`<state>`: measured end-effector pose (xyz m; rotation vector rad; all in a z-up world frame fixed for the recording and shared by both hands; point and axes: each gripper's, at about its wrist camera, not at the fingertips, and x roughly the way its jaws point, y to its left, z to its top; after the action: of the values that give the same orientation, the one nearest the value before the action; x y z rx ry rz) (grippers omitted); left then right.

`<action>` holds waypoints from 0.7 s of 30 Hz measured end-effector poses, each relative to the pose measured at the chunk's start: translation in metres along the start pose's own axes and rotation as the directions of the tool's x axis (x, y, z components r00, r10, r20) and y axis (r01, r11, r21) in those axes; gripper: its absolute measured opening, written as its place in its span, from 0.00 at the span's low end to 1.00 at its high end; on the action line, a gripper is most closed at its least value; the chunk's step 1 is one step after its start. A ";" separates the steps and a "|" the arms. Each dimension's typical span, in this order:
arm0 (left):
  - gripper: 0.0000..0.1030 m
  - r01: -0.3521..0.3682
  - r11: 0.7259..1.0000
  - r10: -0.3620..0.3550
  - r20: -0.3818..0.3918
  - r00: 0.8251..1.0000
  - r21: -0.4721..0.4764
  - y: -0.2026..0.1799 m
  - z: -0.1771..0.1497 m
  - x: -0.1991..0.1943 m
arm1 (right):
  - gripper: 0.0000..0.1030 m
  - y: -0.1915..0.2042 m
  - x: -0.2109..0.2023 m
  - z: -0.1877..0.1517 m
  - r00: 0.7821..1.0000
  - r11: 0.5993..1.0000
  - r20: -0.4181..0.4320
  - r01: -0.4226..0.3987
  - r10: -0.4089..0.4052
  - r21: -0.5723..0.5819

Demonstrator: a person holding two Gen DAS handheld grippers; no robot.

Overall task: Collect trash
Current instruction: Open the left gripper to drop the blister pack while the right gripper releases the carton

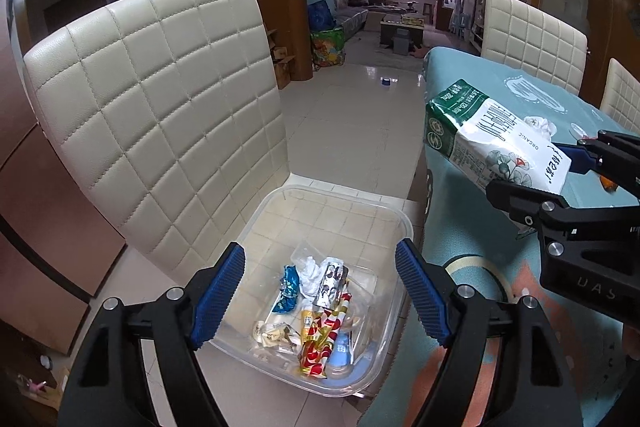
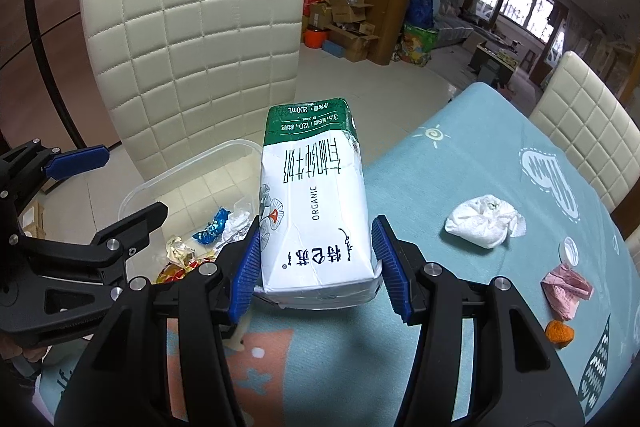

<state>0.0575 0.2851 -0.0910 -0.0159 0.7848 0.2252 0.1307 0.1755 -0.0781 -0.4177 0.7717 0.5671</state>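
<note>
Milk fills the right gripper [image 2: 314, 263]: a white and green paper milk carton [image 2: 314, 203] sits squeezed between its blue ribbed pads, pointing away from the tool and out past the edge of the teal tablecloth [image 2: 480, 163]. The carton reads "ORGANIC" and "200mL", with Chinese writing. The left gripper [image 1: 320, 291] is wide open and empty, above a clear plastic bin [image 1: 384, 219] of wrappers.

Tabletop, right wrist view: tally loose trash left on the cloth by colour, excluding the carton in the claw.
White: 2, crumpled tissue, small bottle cap
Pink: 1, crumpled wrapper
Orange: 1, orange scrap
Total: 4
</note>
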 end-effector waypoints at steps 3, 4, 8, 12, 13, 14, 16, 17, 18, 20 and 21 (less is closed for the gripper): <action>0.74 -0.008 1.000 0.008 -0.003 1.000 0.000 0.003 -0.002 0.002 | 0.54 0.005 0.000 0.002 1.000 1.000 0.003 -0.004 0.004 -0.012; 0.74 -0.009 1.000 0.009 -0.006 1.000 -0.002 0.003 -0.002 0.002 | 0.54 0.007 0.000 0.003 1.000 1.000 0.004 -0.006 0.006 -0.016; 0.74 -0.013 1.000 0.013 -0.012 1.000 -0.008 0.006 -0.004 0.004 | 0.55 0.011 0.001 0.005 1.000 1.000 0.007 -0.012 0.013 -0.026; 0.74 -0.019 1.000 0.019 -0.016 1.000 -0.017 0.009 -0.003 0.004 | 0.61 0.014 -0.001 0.007 1.000 0.999 0.015 -0.016 0.016 -0.028; 0.74 -0.021 1.000 0.021 -0.016 1.000 -0.019 0.009 -0.003 0.003 | 0.62 0.014 -0.002 0.007 1.000 1.000 0.022 -0.011 0.012 -0.027; 0.74 -0.023 0.999 0.023 -0.015 1.000 -0.023 0.010 -0.002 0.002 | 0.63 0.013 -0.003 0.007 1.000 1.000 0.026 -0.008 0.008 -0.026; 0.74 -0.023 0.999 0.022 -0.012 1.000 -0.031 0.013 -0.001 0.000 | 0.70 0.010 -0.005 0.007 0.999 1.000 0.034 -0.010 0.010 -0.014; 0.74 -0.022 0.999 0.022 -0.012 1.000 -0.033 0.013 -0.001 -0.001 | 0.70 0.008 -0.007 0.007 0.999 1.000 0.039 -0.006 0.006 -0.007; 0.74 -0.020 0.999 0.020 -0.011 1.000 -0.035 0.013 -0.001 -0.002 | 0.70 0.007 -0.007 0.007 0.999 1.000 0.040 -0.006 0.007 -0.004; 0.74 -0.014 0.999 0.013 -0.012 1.000 -0.033 0.011 -0.001 -0.004 | 0.70 0.005 -0.009 0.005 0.999 1.000 0.040 -0.004 0.004 -0.002; 0.74 -0.012 0.999 0.012 -0.014 1.000 -0.029 0.009 -0.001 -0.004 | 0.70 0.004 -0.010 0.004 0.999 1.000 0.041 -0.001 0.001 -0.003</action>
<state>0.0523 0.2932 -0.0878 -0.0408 0.7955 0.2480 0.1247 0.1773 -0.0687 -0.4077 0.7320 0.5760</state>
